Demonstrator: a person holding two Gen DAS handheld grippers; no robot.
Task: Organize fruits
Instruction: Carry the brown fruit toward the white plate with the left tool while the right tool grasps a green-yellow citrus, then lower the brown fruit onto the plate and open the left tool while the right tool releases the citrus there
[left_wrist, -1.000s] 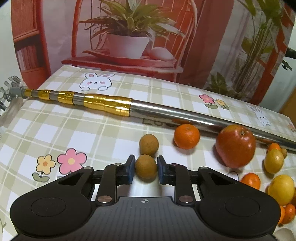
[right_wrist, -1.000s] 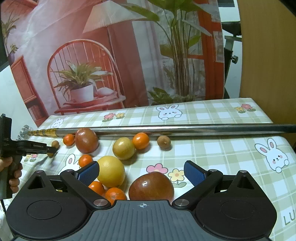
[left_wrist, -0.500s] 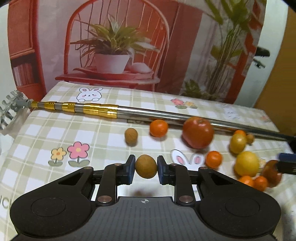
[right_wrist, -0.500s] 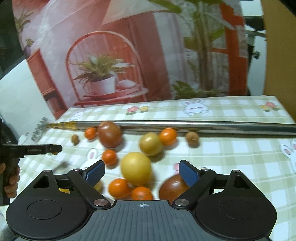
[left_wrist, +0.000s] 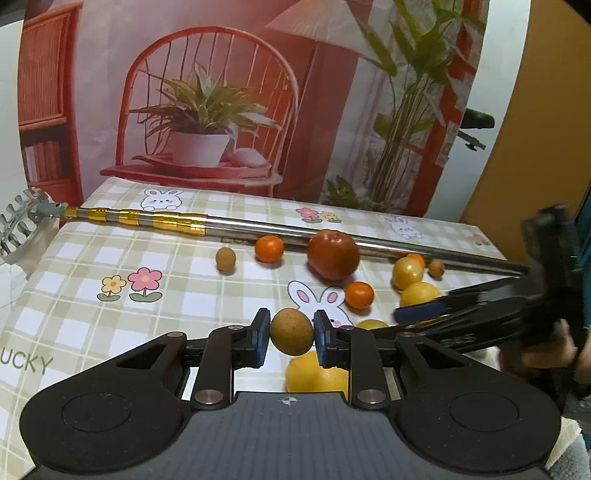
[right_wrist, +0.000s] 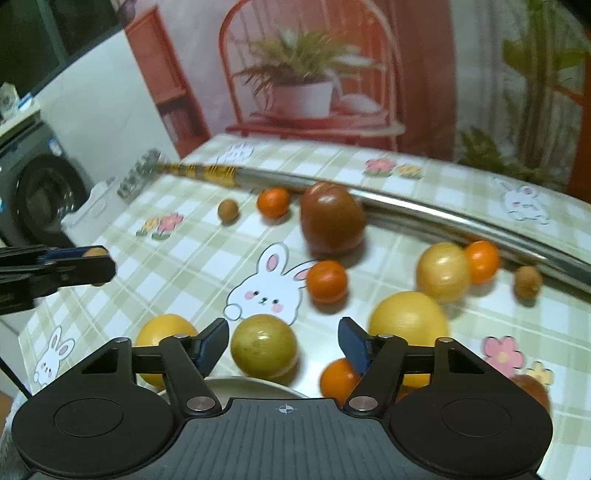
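My left gripper (left_wrist: 291, 332) is shut on a small brown round fruit (left_wrist: 291, 331) and holds it above the checked tablecloth (left_wrist: 110, 332). In the right wrist view it shows at the left edge as the left gripper (right_wrist: 92, 258). The jaws of my right gripper (right_wrist: 283, 334) are closing around a yellow-green fruit (right_wrist: 264, 350) on the cloth. The left pad is close to the fruit and the right pad stands apart from it. A red apple (left_wrist: 333, 259), oranges (left_wrist: 269, 248) and yellow fruits (right_wrist: 408, 321) lie scattered nearby.
A long metal rod with gold bands (left_wrist: 258, 227) lies across the back of the table. Another brown fruit (left_wrist: 225, 259) sits before it. A white bowl rim (right_wrist: 255, 382) shows under the right gripper. A person's hand (left_wrist: 546, 350) holds the right gripper at the right.
The left gripper has lifted the brown fruit off the cloth and carried it right. The right gripper has swung left over the fruits, and its jaws have narrowed around the yellow-green fruit.
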